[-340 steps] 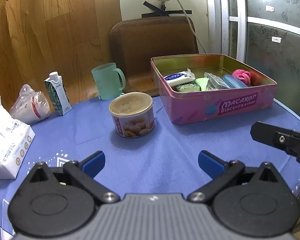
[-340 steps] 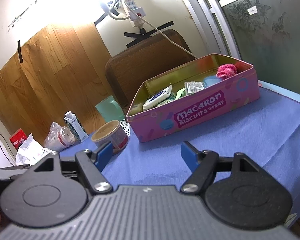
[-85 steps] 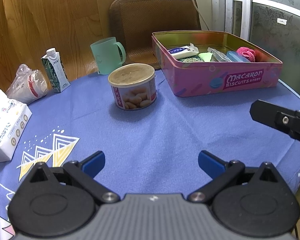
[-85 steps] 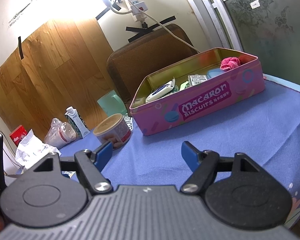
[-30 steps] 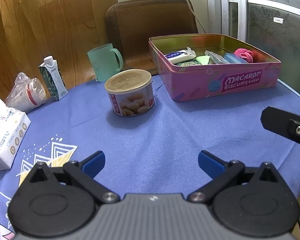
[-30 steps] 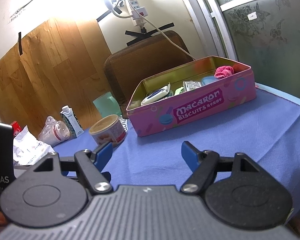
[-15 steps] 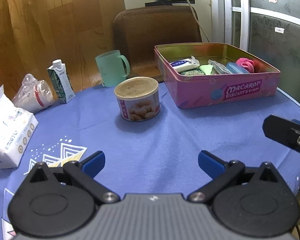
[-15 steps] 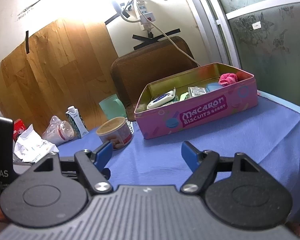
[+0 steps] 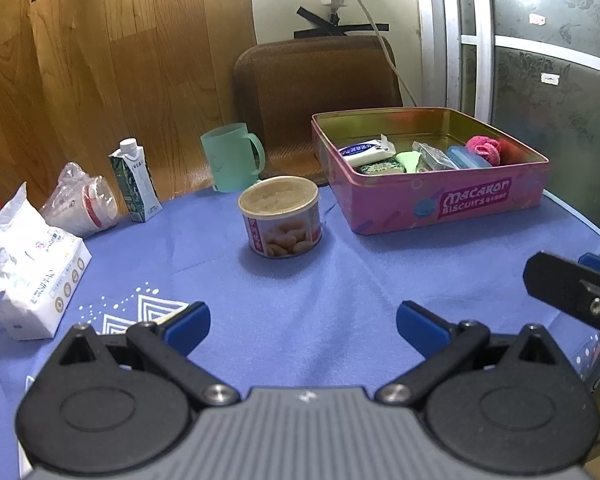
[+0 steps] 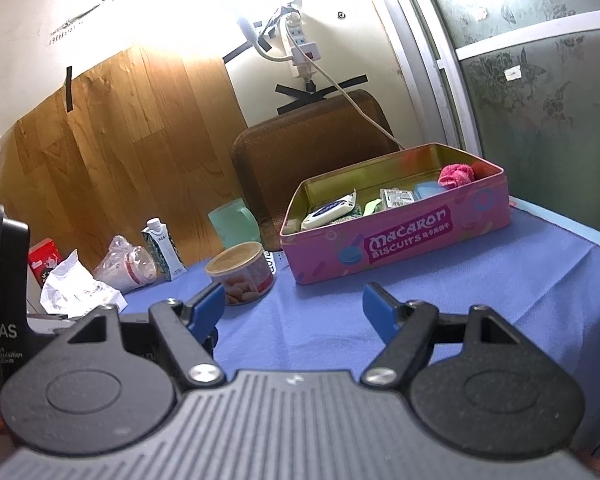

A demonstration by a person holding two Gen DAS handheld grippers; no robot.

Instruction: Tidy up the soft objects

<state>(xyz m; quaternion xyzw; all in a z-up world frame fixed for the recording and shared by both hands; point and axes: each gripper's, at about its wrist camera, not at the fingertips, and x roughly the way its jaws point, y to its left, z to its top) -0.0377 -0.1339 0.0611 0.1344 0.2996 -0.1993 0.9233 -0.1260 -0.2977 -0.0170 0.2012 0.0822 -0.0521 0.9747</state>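
Note:
A pink Macaron Biscuits tin (image 9: 452,204) (image 10: 412,240) stands open at the far right of the blue tablecloth. Inside lie a white-and-blue packet (image 9: 366,151) (image 10: 330,209), a green sponge (image 9: 380,167), a light green piece (image 9: 408,159), a clear wrapped pack (image 9: 432,155) (image 10: 398,197), a blue pack (image 9: 466,157) and a pink fluffy ball (image 9: 484,148) (image 10: 456,175). My left gripper (image 9: 302,326) is open above the near cloth, holding nothing. My right gripper (image 10: 294,308) is open too, well short of the tin; its body (image 9: 572,292) shows at the left wrist view's right edge.
A round can of biscuits (image 9: 280,216) (image 10: 242,272) stands left of the tin, a green mug (image 9: 230,158) behind it. A milk carton (image 9: 136,180), bagged paper cups (image 9: 82,200) and a tissue pack (image 9: 32,272) line the left side. A brown chair (image 9: 320,96) stands beyond the table.
Both cameras have tilted up and drawn back a little, so the tin and can sit lower and slightly farther. Nothing on the table has moved, and both grippers stay open.

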